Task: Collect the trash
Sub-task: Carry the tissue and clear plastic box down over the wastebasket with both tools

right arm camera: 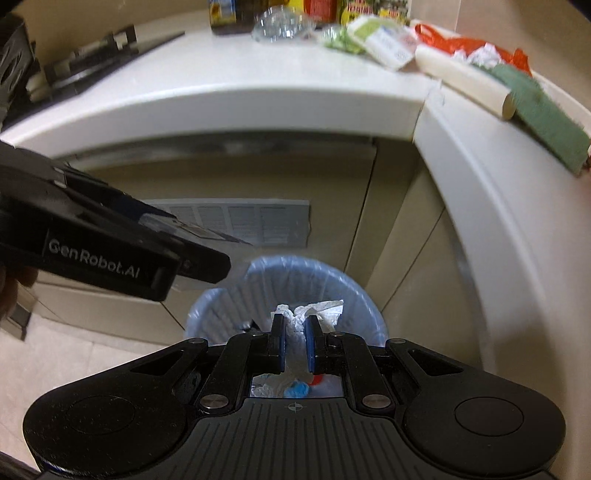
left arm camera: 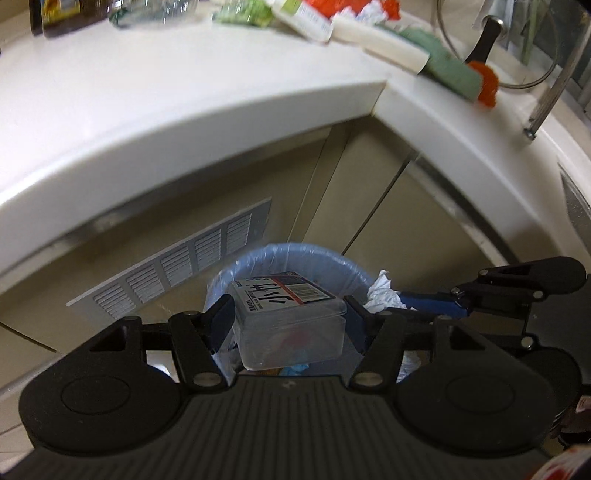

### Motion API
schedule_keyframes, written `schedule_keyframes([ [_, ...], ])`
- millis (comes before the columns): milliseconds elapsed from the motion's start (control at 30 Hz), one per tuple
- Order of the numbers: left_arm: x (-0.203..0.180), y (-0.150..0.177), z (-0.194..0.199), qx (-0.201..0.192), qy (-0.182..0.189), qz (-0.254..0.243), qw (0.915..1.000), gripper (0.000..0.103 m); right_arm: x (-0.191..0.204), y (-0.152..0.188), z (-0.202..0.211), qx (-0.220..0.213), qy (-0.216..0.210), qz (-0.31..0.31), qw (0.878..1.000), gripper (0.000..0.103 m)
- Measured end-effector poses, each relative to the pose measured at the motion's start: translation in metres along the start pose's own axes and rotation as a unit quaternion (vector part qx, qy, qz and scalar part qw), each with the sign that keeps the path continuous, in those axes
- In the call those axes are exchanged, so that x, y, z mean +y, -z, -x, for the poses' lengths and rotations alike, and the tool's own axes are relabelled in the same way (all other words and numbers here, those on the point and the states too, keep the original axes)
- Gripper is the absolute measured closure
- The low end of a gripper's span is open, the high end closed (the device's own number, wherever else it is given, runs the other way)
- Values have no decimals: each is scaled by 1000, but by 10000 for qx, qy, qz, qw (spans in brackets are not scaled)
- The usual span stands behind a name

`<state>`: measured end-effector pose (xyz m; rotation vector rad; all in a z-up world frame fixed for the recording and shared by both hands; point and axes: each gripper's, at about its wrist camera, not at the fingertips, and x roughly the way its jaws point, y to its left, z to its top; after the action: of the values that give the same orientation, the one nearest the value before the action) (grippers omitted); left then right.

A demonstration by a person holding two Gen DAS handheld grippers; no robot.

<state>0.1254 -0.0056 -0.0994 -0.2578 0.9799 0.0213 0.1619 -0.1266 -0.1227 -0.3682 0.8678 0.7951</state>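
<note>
My left gripper (left arm camera: 290, 317) is shut on a clear plastic box (left arm camera: 291, 328) with a printed label, held over the blue-lined trash bin (left arm camera: 288, 254). My right gripper (right arm camera: 295, 343) is shut on a crumpled white tissue (right arm camera: 317, 312), also above the bin (right arm camera: 258, 280). The tissue and the right gripper's fingers show in the left wrist view (left arm camera: 384, 291), just right of the box. The left gripper's body crosses the right wrist view (right arm camera: 110, 254) at left. Paper and blue and red scraps lie inside the bin.
A white counter (left arm camera: 147, 92) curves above the bin, with beige cabinet doors and a vent grille (left arm camera: 177, 266) below. On the counter lie a crumpled plastic bottle (right arm camera: 280, 22), green wrapper, cartons, an orange bag (right arm camera: 461, 40), a white roll (right arm camera: 465, 85) and a green sponge (right arm camera: 543, 118).
</note>
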Motion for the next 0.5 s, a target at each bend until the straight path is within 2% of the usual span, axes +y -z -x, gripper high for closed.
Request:
schedule_keyframes([
  [500,5,15,-35,450,-39,118,9989,43,-11,12,-27,284,23,-35,9996,92],
])
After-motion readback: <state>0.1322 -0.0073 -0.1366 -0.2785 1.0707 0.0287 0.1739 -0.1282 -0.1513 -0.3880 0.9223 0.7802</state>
